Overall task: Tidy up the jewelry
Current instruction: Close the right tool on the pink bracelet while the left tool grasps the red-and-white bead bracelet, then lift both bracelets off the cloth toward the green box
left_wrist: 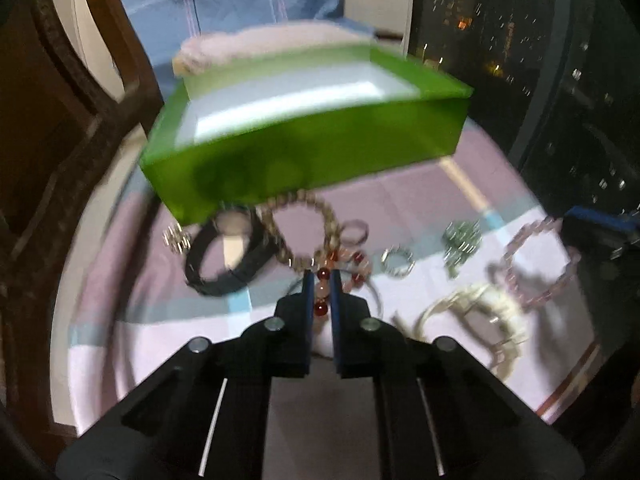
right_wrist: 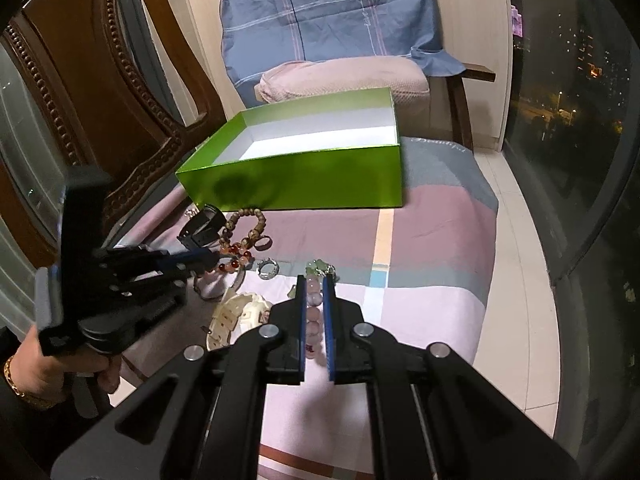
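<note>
1. Left wrist view, blurred: the left gripper (left_wrist: pixel 322 280) has its jaws closed on a red and orange bead bracelet (left_wrist: pixel 325 276), which lies on the patchwork cloth (left_wrist: pixel 420 196) near the middle of the spread. To do this lift well, I judge it should rise straight up, slowly, so the loop does not drag the tan bead bracelet (left_wrist: pixel 298 226) touching its far side.
2. Same view: the green box (left_wrist: pixel 304 152) sits at the far edge of the cloth. What shows of its white inside looks empty.
3. Right wrist view: the right gripper (right_wrist: pixel 314 280) has its jaws closed on a pale pink bead bracelet (right_wrist: pixel 314 312), held near the camera above the cloth. A cream watch (right_wrist: pixel 240 312) lies just to its left.
4. Same view: the box, far and slightly left, is open on top, and its visible floor holds nothing. A carry forward and over the near wall looks needed before release.
</note>
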`<action>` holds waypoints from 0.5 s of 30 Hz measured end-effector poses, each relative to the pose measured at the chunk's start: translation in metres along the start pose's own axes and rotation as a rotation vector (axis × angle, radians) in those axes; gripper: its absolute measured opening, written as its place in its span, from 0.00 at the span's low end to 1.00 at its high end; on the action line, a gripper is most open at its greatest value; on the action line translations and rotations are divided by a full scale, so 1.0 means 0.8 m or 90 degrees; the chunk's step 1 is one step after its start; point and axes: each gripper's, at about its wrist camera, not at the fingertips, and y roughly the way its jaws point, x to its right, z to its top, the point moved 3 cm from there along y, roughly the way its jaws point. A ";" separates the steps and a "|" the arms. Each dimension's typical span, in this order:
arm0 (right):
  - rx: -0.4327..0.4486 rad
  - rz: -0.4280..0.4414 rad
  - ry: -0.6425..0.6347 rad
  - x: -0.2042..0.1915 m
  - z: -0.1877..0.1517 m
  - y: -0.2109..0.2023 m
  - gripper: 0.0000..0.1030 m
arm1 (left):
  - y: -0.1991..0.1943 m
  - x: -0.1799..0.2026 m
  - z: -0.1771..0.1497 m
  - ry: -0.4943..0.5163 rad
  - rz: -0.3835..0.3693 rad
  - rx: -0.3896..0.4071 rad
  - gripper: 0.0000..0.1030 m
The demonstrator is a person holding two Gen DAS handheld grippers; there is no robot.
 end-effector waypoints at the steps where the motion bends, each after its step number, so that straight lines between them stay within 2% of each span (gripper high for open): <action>1: 0.004 0.001 0.000 0.000 0.000 -0.002 0.08 | -0.013 -0.001 0.005 -0.005 -0.005 0.020 0.08; 6: 0.047 0.020 -0.006 -0.005 0.006 -0.023 0.08 | -0.092 -0.007 0.019 -0.027 -0.039 0.117 0.08; 9: 0.083 0.041 -0.005 -0.008 0.012 -0.040 0.08 | -0.131 -0.014 0.016 -0.039 -0.053 0.157 0.08; 12: 0.122 0.055 -0.014 -0.014 0.015 -0.058 0.08 | -0.150 -0.017 0.013 -0.045 -0.062 0.177 0.07; 15: 0.139 0.063 -0.020 -0.020 0.016 -0.066 0.08 | -0.153 -0.018 0.009 -0.042 -0.064 0.180 0.08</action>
